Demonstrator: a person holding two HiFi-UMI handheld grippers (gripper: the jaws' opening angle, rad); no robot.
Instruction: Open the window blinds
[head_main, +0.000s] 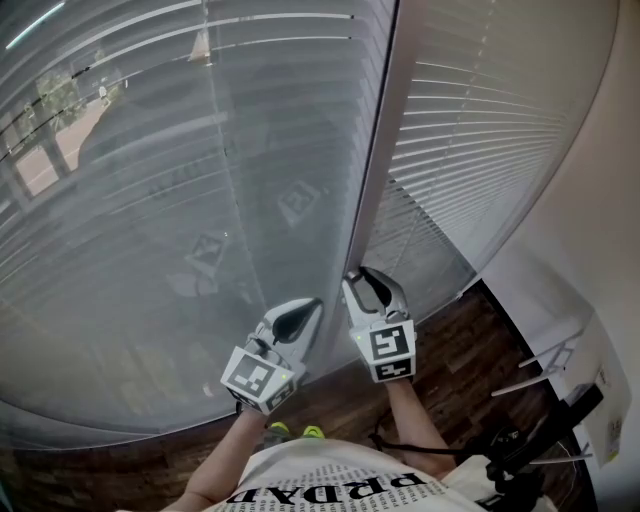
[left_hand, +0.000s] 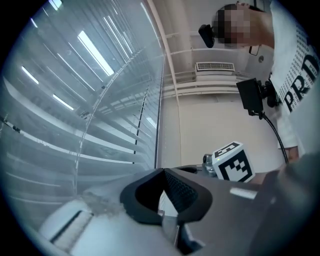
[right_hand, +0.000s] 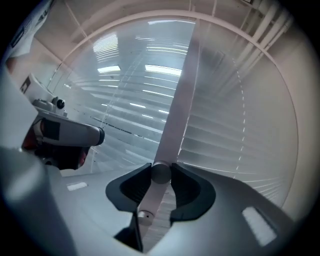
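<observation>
Hanging at the jaw tips of the right gripper (head_main: 362, 284), the blinds' round tilt wand (right_hand: 160, 173) is pinched between both pads, jaws closed on it. Straight ahead of that gripper rises the pale window post (head_main: 385, 130), with slatted blinds (head_main: 150, 200) spreading to either side. Just to its left, the left gripper (head_main: 300, 318) has its jaws together with nothing between them.

Blinds (head_main: 150, 200): pale grey-white, horizontal slat stripes. Left tool (head_main: 312, 305) and right tool (head_main: 365, 278): grey, black pads (cubes: black-and-white square markers). Wand (right_hand: 161, 173) between right tool's pads: silver-grey. Floor (head_main: 470, 350) beneath tools: dark brown woodgrain.
</observation>
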